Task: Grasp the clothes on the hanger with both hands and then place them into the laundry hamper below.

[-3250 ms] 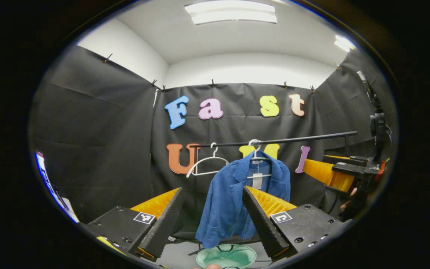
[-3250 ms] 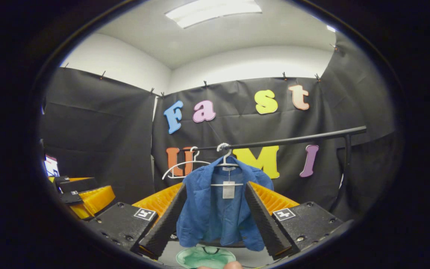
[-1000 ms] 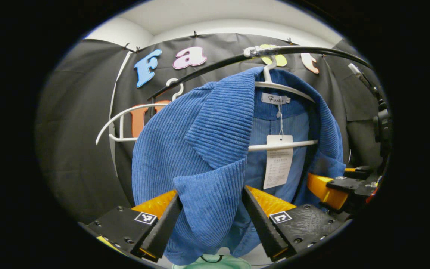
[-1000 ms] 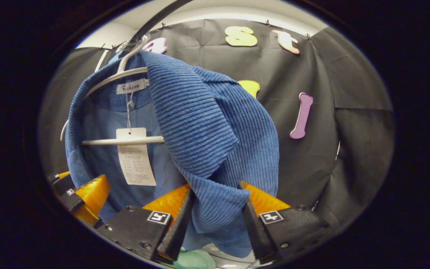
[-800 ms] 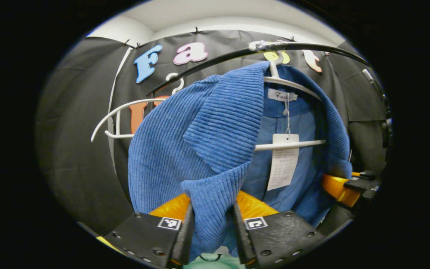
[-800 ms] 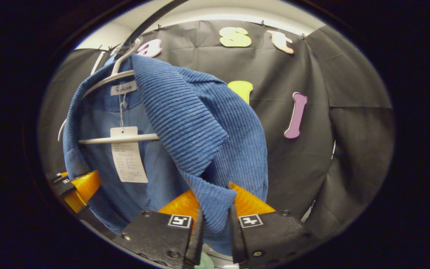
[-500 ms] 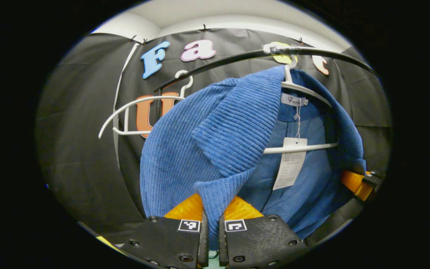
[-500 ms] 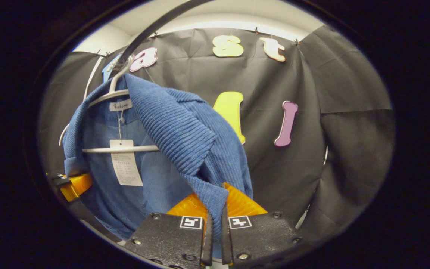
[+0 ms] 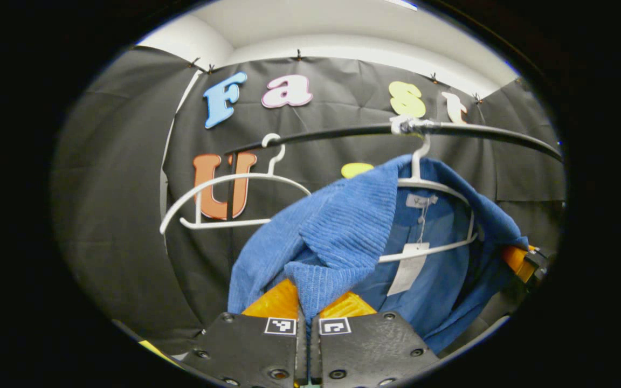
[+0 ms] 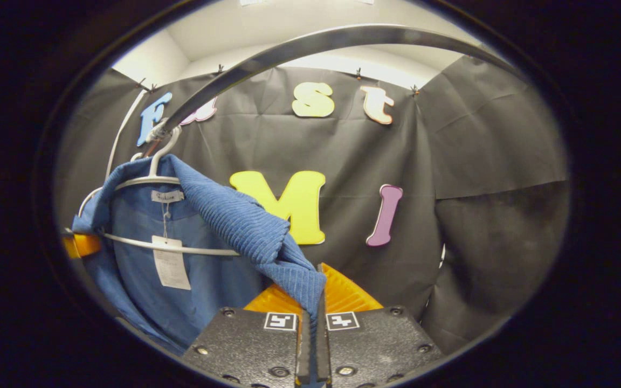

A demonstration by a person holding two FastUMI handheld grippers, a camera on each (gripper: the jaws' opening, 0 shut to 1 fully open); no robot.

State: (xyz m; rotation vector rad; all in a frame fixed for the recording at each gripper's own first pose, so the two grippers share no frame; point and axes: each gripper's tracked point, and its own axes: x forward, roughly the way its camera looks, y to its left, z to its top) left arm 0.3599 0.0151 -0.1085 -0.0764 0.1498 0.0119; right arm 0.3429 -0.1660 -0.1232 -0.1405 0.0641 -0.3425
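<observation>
Under the rail (image 9: 343,131), left gripper (image 9: 307,318) and right gripper (image 10: 313,312) each pinch a lapel of the blue jacket (image 9: 343,237), ready to draw it off the hanger (image 9: 434,188)

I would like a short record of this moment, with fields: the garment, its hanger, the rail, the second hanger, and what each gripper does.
garment: blue jacket, partly pulled off, both front sides drawn outward
hanger: white hanger, hooked on the rail, inside the jacket's collar
rail: black rail
second hanger: bare white hanger on the same rail, beside the jacket
left gripper: shut on the jacket's lapel
right gripper: shut on the other lapel
tag: white paper tag hangs from the collar
</observation>
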